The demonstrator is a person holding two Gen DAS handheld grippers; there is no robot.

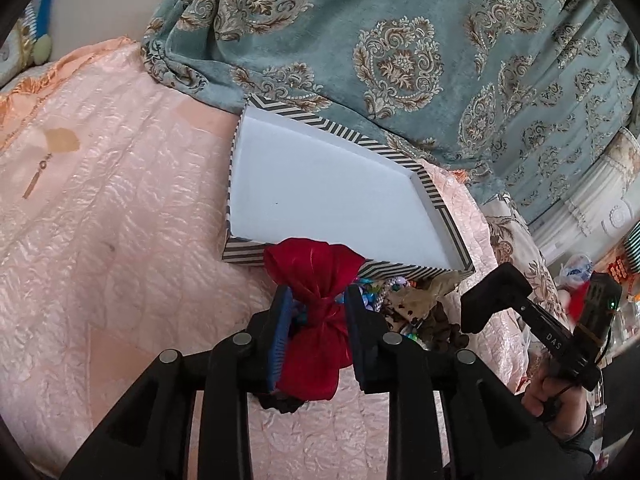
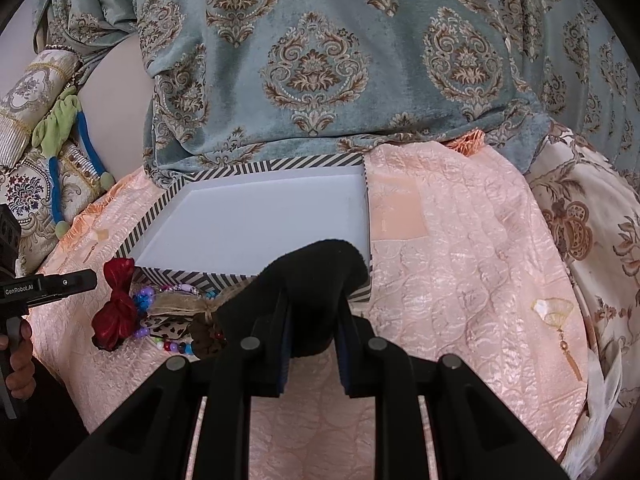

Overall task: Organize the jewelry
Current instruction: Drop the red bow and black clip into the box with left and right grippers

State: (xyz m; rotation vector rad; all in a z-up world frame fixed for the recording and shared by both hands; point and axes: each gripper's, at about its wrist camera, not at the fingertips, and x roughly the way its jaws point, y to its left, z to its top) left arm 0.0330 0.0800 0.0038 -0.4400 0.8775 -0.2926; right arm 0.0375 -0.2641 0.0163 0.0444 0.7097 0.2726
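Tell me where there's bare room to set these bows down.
The striped box is bare inside, its white floor free wall to wall. The pink quilt right of the box is open up to the fan earring. It is crowded in front of the box's near wall, where the bead pile lies beside the red bow.

Left gripper [image 1: 318, 312] is clamped on a red bow [image 1: 316, 320], right gripper [image 2: 312, 320] is pinching black cloth [image 2: 312, 280], both low and level.
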